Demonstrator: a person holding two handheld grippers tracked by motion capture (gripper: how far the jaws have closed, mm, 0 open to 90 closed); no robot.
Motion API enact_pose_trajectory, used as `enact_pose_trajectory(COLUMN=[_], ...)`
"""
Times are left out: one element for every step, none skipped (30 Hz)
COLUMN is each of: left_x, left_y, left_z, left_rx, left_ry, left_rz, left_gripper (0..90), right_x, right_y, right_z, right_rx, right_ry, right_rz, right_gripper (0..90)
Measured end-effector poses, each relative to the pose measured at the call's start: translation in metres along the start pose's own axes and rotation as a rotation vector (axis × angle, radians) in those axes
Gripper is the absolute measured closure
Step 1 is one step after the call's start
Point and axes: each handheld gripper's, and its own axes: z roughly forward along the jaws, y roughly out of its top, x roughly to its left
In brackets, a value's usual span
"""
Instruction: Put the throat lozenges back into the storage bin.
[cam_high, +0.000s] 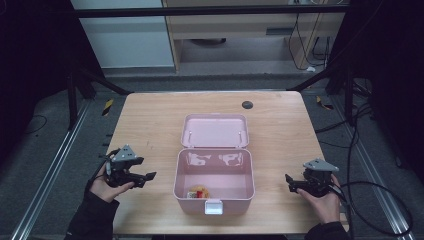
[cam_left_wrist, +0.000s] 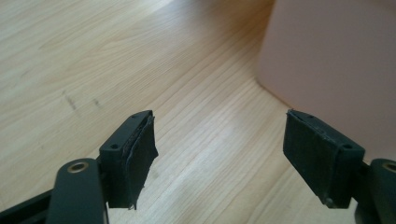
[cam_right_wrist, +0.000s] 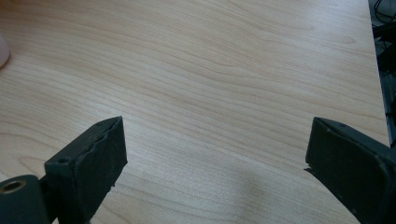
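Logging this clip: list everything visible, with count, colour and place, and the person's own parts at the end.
Box: one, pink, table centre, lid open and leaning back.
Latch: one, white, on the box's front wall.
Small items: red and yellow, count unclear, inside the box near the front.
Table: one, light wood.
Round cap: one, dark, far edge of the table.
Left tool: one, black, left of the box, jaws open, empty.
Right tool: one, black, right of the box, jaws open, empty.
Hands: two, one holding each tool.

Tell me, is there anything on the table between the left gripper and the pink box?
No. In the high view, just bare wooden table lies between the left gripper and the open pink box; the left gripper view agrees.
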Motion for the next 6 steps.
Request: enact_pose_trajectory(left_x=[0.003,0.005,0.006,0.007,0.007,0.009], left_y=[-0.008,-0.012,-0.016,-0.018,-0.018,-0.021], left_z=[0.004,0.006,0.008,0.009,0.009,0.010], left_rx=[-0.013,-0.008,0.004,0.007,0.007,0.009], left_ry=[0.031,0.046,0.069,0.082,0.082,0.084], left_rz=[-0.039,-0.054,-0.073,-0.083,-0.083,-0.107], left_gripper=[24.8,25.0,25.0,25.0,24.9,24.9], right_x=[0.000,-0.001,-0.001,-0.001,-0.001,-0.002], right_y=[0.000,0.000,0.000,0.000,0.000,0.000], right_z=[0.000,-0.001,-0.001,-0.002,-0.002,-0.002], right_rx=[0.001,-0.001,-0.006,-0.008,-0.008,-0.010], right_ry=[-0.002,-0.003,-0.002,-0.005,-0.005,-0.005], right_rz=[0.005,0.010,0.014,0.013,0.013,0.013], right_gripper=[5.5,5.5,5.5,5.5,5.5,5.5])
